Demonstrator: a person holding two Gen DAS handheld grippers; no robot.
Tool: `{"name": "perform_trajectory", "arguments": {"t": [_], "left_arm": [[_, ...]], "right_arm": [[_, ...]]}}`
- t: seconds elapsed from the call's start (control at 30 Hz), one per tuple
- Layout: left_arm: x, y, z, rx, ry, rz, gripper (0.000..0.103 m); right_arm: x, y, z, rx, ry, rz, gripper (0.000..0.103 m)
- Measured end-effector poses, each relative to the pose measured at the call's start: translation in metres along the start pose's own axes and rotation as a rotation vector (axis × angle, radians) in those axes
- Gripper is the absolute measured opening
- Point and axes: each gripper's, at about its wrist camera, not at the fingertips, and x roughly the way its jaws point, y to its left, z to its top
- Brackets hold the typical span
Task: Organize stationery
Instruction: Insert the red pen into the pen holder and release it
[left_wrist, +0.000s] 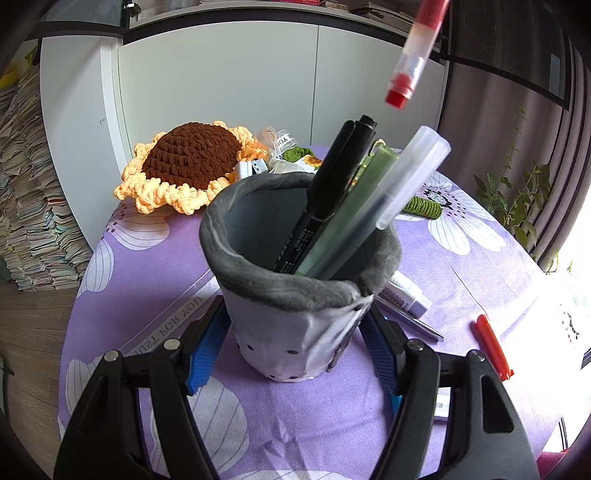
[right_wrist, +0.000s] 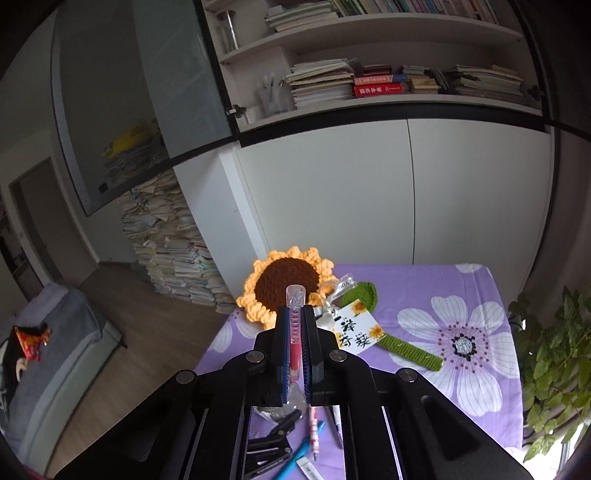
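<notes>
Fingers: our right gripper (right_wrist: 295, 332) pinches a red pen (right_wrist: 294, 334) lengthwise, held in the air above the cup | our left gripper (left_wrist: 291, 347) clamps the grey fabric pen cup (left_wrist: 295, 306), pads on both sides | cup: upright on the purple flowered tablecloth (left_wrist: 461, 266), holding three pens | behind: crochet sunflower (left_wrist: 188, 166).

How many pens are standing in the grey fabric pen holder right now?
3: a black marker, a green pen and a frosted clear pen, all leaning right in the grey fabric pen holder; shorter ones may be hidden.
</notes>
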Motion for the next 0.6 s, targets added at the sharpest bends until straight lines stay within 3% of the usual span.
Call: {"name": "perform_trajectory", "arguments": {"t": [0.13, 0.23, 0.4, 0.6], "left_arm": [[0.000, 0.000, 0.000, 0.000, 0.000, 0.000, 0.069], [0.000, 0.000, 0.000, 0.000, 0.000, 0.000, 0.069], [0.000, 0.000, 0.000, 0.001, 0.000, 0.000, 0.069], [0.000, 0.000, 0.000, 0.001, 0.000, 0.000, 0.069]], "right_arm": [[0.006, 0.018, 0.009, -0.038, -0.022, 0.040, 0.007], [0.027, 0.027, 0.004, -0.055, 0.016, 0.068, 0.007], [0.067, 0.032, -0.023, -0.107, 0.069, 0.034, 0.007], [0.088, 0.020, -0.038, -0.062, 0.154, 0.041, 0.007]]}}
